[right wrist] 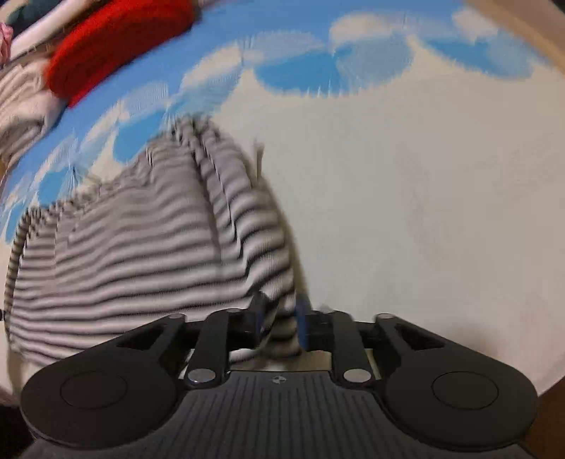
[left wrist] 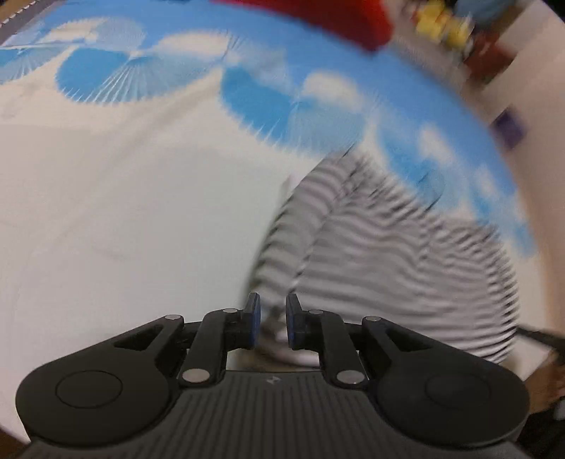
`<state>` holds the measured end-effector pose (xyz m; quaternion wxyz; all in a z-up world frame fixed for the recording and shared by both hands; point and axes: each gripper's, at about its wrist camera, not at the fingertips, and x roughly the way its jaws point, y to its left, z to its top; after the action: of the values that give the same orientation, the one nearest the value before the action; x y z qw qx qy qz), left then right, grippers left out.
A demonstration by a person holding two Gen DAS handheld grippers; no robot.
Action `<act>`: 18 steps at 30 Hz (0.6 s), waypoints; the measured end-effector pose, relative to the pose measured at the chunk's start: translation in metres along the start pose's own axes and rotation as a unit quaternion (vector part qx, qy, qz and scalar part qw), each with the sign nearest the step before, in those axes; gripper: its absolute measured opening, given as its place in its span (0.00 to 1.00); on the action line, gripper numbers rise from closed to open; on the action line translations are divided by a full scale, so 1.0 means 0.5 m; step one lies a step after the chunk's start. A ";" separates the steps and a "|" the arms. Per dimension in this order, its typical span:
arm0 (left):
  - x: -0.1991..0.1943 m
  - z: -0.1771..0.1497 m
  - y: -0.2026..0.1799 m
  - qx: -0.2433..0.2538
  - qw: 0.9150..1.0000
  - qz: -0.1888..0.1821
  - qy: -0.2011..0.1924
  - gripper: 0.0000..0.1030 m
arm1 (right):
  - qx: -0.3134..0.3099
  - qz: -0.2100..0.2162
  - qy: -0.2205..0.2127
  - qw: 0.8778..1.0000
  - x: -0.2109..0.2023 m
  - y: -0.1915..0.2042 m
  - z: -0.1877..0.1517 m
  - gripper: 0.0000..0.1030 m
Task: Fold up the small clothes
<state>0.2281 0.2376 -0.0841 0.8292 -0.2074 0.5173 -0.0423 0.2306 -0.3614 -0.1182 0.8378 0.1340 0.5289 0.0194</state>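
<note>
A small grey-and-white striped garment (left wrist: 388,254) lies bunched on a white cover with blue fan prints (left wrist: 106,212). In the left wrist view it spreads to the right of my left gripper (left wrist: 273,325), and its near left edge runs in between the blue pads. The jaws stand a little apart, and the pads do not press the cloth. In the right wrist view the striped garment (right wrist: 123,254) fills the left half. Its right edge hangs between the pads of my right gripper (right wrist: 281,325), whose jaws are also parted around it. Both views are motion-blurred.
A red folded garment (right wrist: 116,46) lies at the far edge of the cover (right wrist: 423,212), with a pile of pale clothes (right wrist: 21,116) beside it. The red garment (left wrist: 335,17) also shows in the left wrist view, near blurred yellow objects (left wrist: 441,24) beyond the cover.
</note>
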 end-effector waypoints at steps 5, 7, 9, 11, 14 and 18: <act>0.045 -0.001 -0.046 0.041 0.996 -0.067 0.046 0.25 | -0.005 0.030 -0.020 0.999 0.005 0.024 0.019 0.31; 0.093 -0.007 -0.054 0.065 0.995 -0.014 0.081 0.39 | -0.018 0.010 0.002 1.000 0.035 0.030 0.023 0.32; 0.135 -0.008 -0.034 0.050 0.990 0.058 0.119 0.38 | -0.021 -0.047 0.044 0.998 0.087 0.034 0.032 0.41; 0.125 0.018 0.001 -0.021 0.993 0.079 0.085 0.36 | 0.009 -0.062 0.045 0.997 0.098 0.030 0.046 0.43; 0.058 0.058 0.026 -0.080 0.994 0.073 -0.033 0.38 | 0.028 -0.057 -0.047 0.997 0.058 0.048 0.080 0.42; 0.063 0.081 -0.007 -0.062 0.996 0.031 -0.059 0.41 | -0.002 -0.028 -0.107 0.994 0.058 0.093 0.116 0.43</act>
<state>0.2787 0.2378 -0.0938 0.8445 -0.2444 0.4757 0.0279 0.3002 -0.3234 -0.1092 0.8900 0.1184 0.4400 -0.0171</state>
